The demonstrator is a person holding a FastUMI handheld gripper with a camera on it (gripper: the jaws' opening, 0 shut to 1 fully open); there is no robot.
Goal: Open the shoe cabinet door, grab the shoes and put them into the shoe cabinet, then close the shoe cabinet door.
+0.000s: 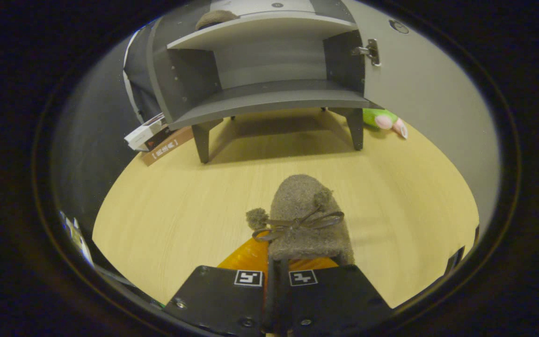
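The gripper (pixel 276 276) has its two fingers drawn nearly together, pinching the near edge of a fuzzy grey-brown slipper (pixel 304 220) with a bow, pom-poms and an orange lining, held above the pale wooden floor (pixel 176 206). Beyond it stands the grey shoe cabinet (pixel 269 98) on short legs, its door (pixel 419 93) swung open to the right and its lower shelf bare. A second fuzzy brown shoe (pixel 215 18) sits on the upper shelf, small boxes (pixel 155 138) lie by the cabinet's left leg, and a green-and-pink plush toy (pixel 384 120) lies to the right.

Gripper (pixel 277 276) level, pointing forward; jaws nearly together, narrow gap between, clamped on slipper (pixel 304 220) heel edge.
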